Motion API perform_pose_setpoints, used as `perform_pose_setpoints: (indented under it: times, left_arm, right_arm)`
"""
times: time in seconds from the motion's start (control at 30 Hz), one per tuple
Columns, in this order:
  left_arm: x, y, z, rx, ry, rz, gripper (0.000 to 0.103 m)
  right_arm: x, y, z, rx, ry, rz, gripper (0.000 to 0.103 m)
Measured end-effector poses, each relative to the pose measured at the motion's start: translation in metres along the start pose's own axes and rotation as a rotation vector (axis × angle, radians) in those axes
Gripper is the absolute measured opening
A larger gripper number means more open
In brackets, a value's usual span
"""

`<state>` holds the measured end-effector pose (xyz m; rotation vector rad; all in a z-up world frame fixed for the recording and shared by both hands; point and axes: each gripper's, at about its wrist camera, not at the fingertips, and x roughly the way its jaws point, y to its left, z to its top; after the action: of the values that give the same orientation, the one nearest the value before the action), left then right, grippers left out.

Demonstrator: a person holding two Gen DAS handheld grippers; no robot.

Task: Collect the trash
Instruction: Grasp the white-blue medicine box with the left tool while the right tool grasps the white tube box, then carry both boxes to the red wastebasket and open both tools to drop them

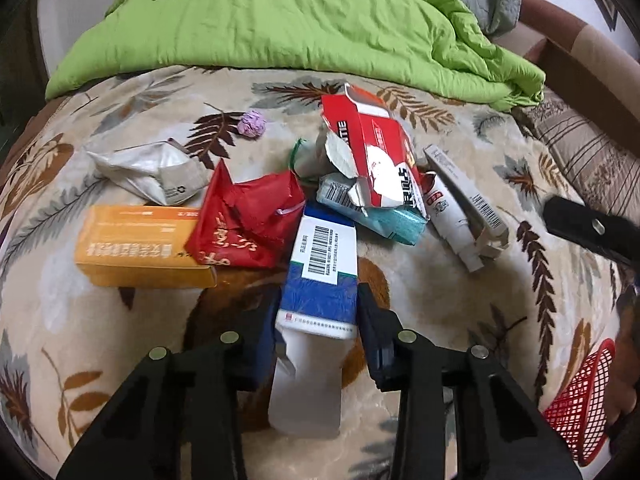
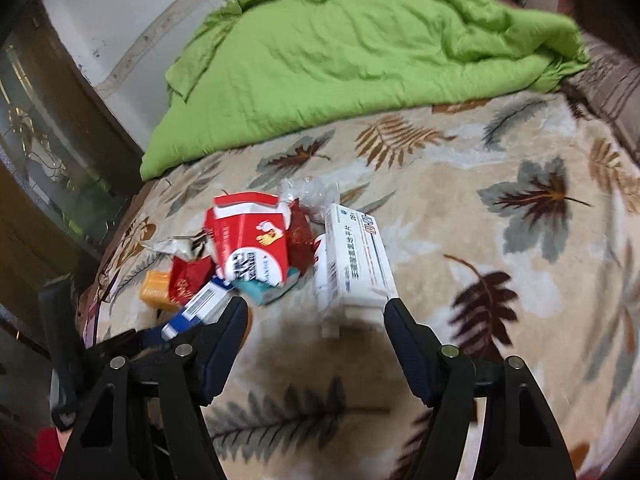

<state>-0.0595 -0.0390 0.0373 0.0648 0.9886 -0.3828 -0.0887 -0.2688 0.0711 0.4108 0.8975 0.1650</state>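
Note:
A heap of trash lies on a leaf-patterned blanket [image 1: 440,360]. My left gripper [image 1: 318,300] is shut on a blue and white box [image 1: 320,280] at the near edge of the heap. Behind it lie an orange box [image 1: 136,248], a red bag [image 1: 248,224], a torn red and white box [image 1: 372,152], a teal pack [image 1: 396,224], a white box [image 1: 460,200], a crumpled white bag [image 1: 148,172] and a purple paper ball [image 1: 251,124]. My right gripper [image 2: 316,308] is open and empty just short of the white box [image 2: 356,256]; the torn red box [image 2: 252,236] lies to its left.
A green quilt [image 1: 280,16] covers the back of the bed and also shows in the right wrist view [image 2: 340,60]. A red mesh basket [image 1: 580,396] stands at the right edge of the left view. A wall and a glass door [image 2: 40,140] are at the left.

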Motion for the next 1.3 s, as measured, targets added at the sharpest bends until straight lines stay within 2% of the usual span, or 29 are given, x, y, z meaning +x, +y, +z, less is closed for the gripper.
perform_pose_setpoints:
  times: [0.3,0.33,0.37,0.4,0.53,0.63,0.8,0.93,1.3]
  left_arm:
    - [0.010,0.003,-0.001,0.020,-0.021,-0.020,0.033]
    - [0.010,0.003,-0.001,0.022,-0.025,-0.020,0.033]
    - [0.009,0.003,-0.002,0.023,-0.032,-0.020,0.032]
    - [0.008,0.002,-0.003,0.023,-0.037,-0.020,0.032]
    - [0.003,0.003,-0.007,0.019,-0.051,-0.026,0.032]
    - [-0.002,0.002,-0.010,0.012,-0.057,-0.036,0.032]
    - [-0.015,-0.003,-0.019,0.027,-0.077,-0.039,0.032]
    - [-0.023,-0.006,-0.023,0.022,-0.089,-0.044,0.032]
    - [-0.062,-0.023,-0.040,0.053,-0.150,-0.095,0.032]
  right_arm:
    - [0.058,-0.035,0.019,0.135,0.095,0.038,0.070]
    - [0.060,-0.036,0.018,0.139,0.099,0.032,0.065]
    - [0.062,-0.037,0.016,0.144,0.101,0.025,0.051]
    - [0.064,-0.038,0.016,0.155,0.103,0.028,0.044]
    - [0.052,-0.034,0.010,0.161,0.058,0.025,0.030]
    - [0.038,-0.030,0.004,0.159,0.030,0.018,0.027]
    - [0.018,-0.026,-0.011,0.130,-0.012,-0.076,0.025]
    - [0.001,-0.028,-0.021,0.164,-0.042,-0.058,0.023]
    - [-0.067,0.007,-0.064,0.134,-0.127,0.033,0.023]
